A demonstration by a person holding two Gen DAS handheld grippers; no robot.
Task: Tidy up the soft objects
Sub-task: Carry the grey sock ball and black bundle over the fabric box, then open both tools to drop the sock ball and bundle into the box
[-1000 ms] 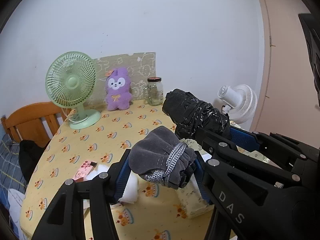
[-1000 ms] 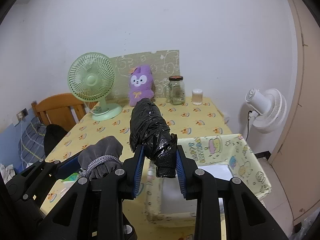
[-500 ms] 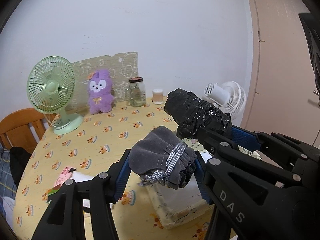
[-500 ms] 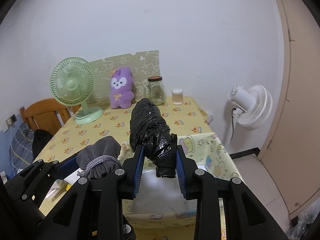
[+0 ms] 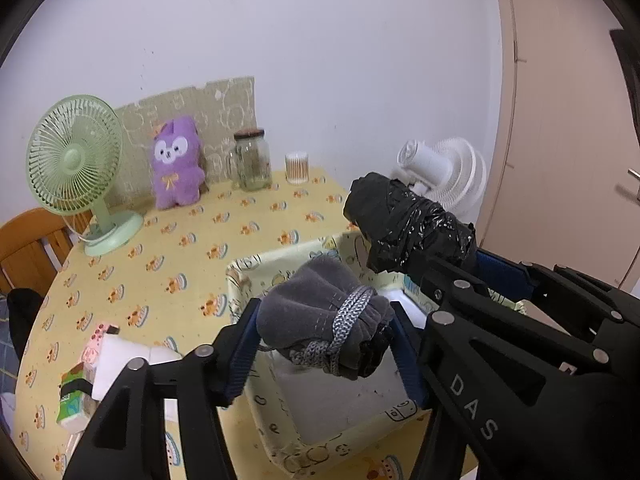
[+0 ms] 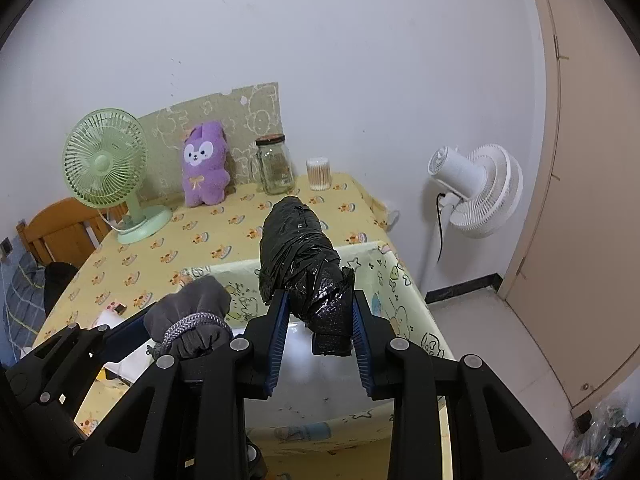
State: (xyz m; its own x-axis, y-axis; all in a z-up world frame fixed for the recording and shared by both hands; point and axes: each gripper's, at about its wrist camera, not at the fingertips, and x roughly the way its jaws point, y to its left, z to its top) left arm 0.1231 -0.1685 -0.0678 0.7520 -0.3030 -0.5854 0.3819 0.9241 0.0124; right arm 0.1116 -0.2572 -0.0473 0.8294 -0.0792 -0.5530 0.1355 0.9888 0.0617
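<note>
My left gripper (image 5: 324, 340) is shut on a grey drawstring pouch (image 5: 316, 316) and holds it above the yellow fabric basket (image 5: 240, 276). My right gripper (image 6: 318, 320) is shut on a black plastic-wrapped bundle (image 6: 298, 248), also above the basket (image 6: 384, 272). The bundle shows in the left wrist view (image 5: 404, 220) and the pouch in the right wrist view (image 6: 192, 308). The basket's white floor (image 5: 340, 400) looks empty. A purple plush toy (image 6: 204, 164) leans on a board at the back of the table.
A green desk fan (image 6: 106, 168), glass jar (image 6: 274, 168) and cotton-swab cup (image 6: 319, 174) stand at the back. White pads and small packets (image 5: 92, 368) lie at the table's left front. A white floor fan (image 6: 476, 188) stands right, a wooden chair (image 6: 60, 228) left.
Both grippers moved right with their loads, from beside the basket to above it. The grips have not changed.
</note>
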